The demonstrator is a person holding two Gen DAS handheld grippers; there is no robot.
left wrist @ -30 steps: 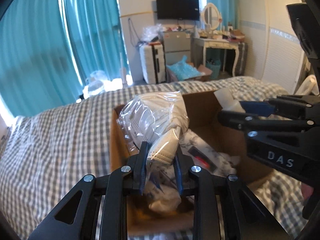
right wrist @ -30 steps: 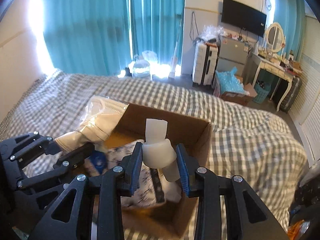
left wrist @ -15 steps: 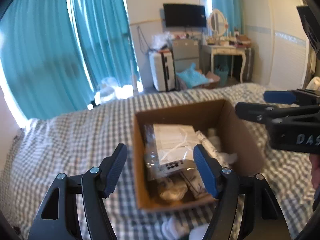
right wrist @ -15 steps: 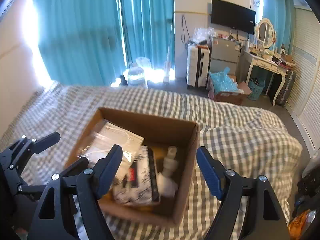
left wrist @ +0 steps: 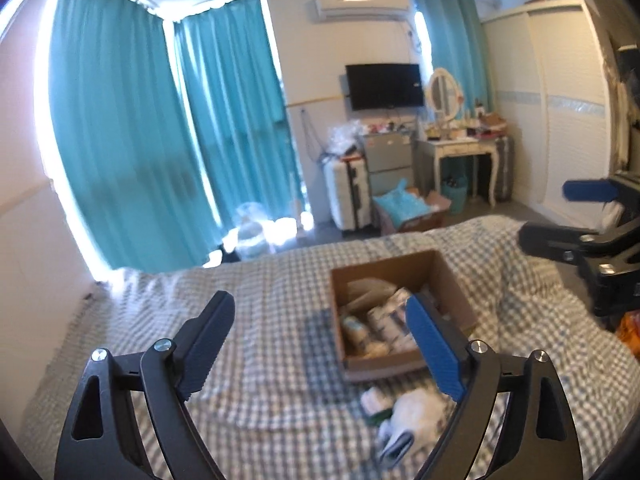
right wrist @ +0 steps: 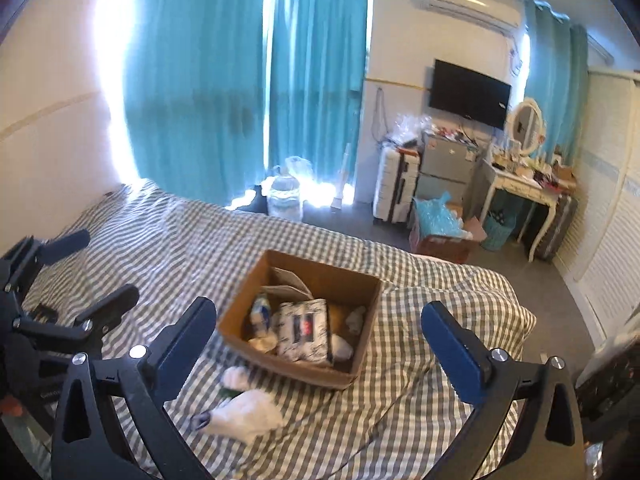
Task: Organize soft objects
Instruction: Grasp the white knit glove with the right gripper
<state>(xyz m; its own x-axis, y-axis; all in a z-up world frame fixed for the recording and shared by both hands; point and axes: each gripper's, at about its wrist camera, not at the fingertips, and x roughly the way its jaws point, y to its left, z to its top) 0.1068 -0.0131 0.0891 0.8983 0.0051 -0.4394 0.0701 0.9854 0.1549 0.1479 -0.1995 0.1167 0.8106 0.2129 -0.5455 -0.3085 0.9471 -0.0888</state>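
A brown cardboard box (right wrist: 362, 292) sits on the checked bed and shows in the left wrist view too (left wrist: 448, 276). Inside lie a patterned tissue pack (right wrist: 306, 330), a clear bag of white items (right wrist: 286, 280) and small white pieces. White soft items (right wrist: 246, 416) lie on the bedspread in front of the box, also in the left wrist view (left wrist: 412, 416). My left gripper (left wrist: 324, 342) is wide open and empty, held back above the bed. My right gripper (right wrist: 318, 340) is wide open and empty, above and in front of the box.
The grey-and-white checked bed (right wrist: 180, 248) spreads wide to the left. Teal curtains (right wrist: 248, 72) hang behind it. A suitcase (right wrist: 394, 186), an open box with blue bags (right wrist: 444, 228) and a white dressing table (right wrist: 520, 188) stand at the far wall.
Both grippers opened and dropped what they held, the bag of white items and the white piece, into the box. Both have since pulled back and up from the box.
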